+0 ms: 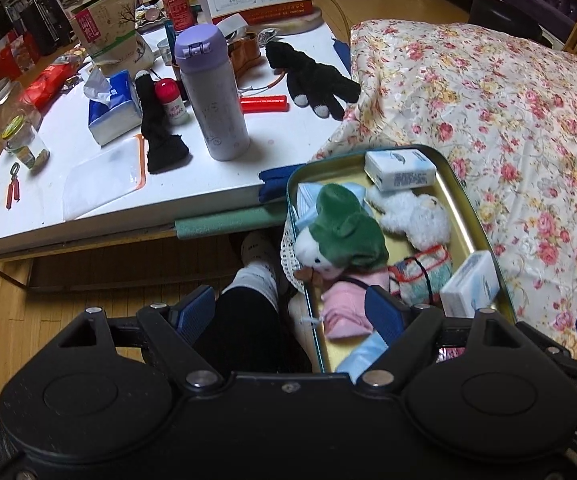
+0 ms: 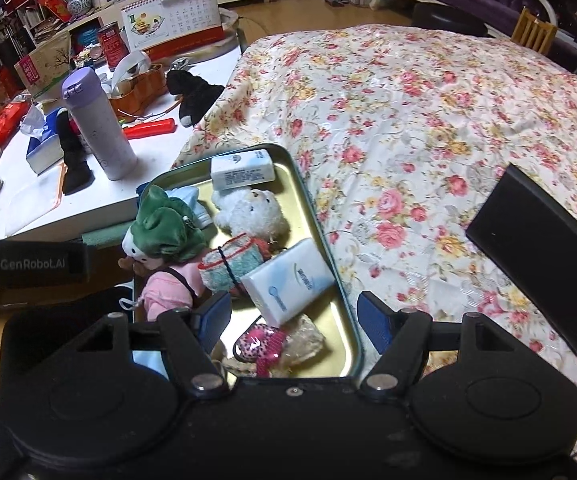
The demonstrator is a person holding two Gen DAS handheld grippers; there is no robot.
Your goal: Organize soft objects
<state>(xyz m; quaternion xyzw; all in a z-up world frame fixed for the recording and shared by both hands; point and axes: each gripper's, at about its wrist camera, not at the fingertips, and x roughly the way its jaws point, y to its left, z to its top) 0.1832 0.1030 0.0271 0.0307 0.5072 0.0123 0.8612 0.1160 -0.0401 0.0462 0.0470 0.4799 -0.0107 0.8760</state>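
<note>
Now both tongs stand open and empty: right gripper [image 2: 293, 318] above the gold-lined metal tin [image 2: 328, 240], just past a release I judge; left gripper [image 1: 290, 314] should fetch the black knitted glove [image 1: 312, 76] far ahead.

Tin crowded, bedspread open

Tin [image 2: 330, 236] packed with green-hooded plush [image 2: 164, 228], white plush [image 2: 250, 212], tissue packs [image 2: 288, 280] and rolled cloth [image 2: 230, 266], bare metal only along right wall; floral bedspread [image 2: 408, 120] clear except black flat object [image 2: 536, 256]; white table [image 1: 288, 140] blocked by purple bottle [image 1: 212, 92], black gloves [image 1: 316, 76], tissue box [image 1: 114, 108].
</note>
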